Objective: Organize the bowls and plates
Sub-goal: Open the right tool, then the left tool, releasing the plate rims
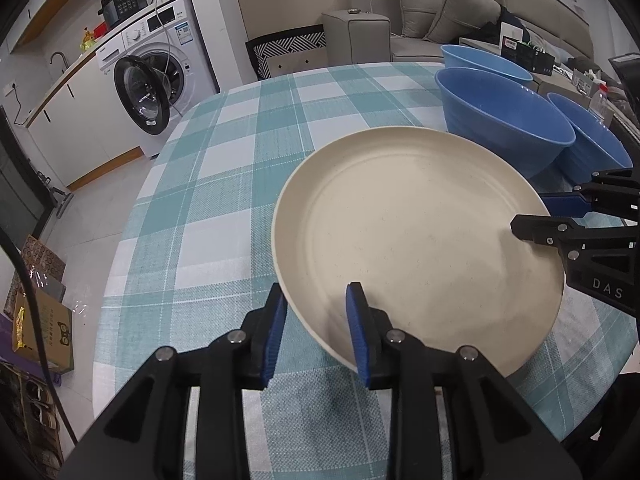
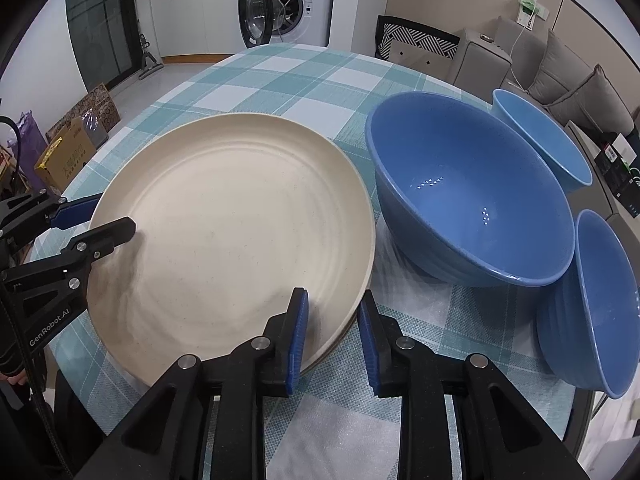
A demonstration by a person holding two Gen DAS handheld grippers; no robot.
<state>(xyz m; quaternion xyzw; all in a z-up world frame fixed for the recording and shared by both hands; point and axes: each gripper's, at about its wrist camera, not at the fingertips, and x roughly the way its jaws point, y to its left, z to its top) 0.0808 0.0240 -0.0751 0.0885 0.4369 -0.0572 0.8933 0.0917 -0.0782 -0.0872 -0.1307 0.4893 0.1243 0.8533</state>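
A large cream plate lies on the teal checked tablecloth, and a second rim shows just under its near edge in the right wrist view. My left gripper straddles the plate's rim, one pad over the plate and one outside it, with a gap showing. My right gripper straddles the opposite rim the same way, pads apart from the plate. Beside the plate stand a big blue bowl and two smaller blue bowls.
The round table's edge curves close on the left. On the floor are cardboard boxes and a washing machine with its door open. A patterned chair and a grey sofa stand behind the table.
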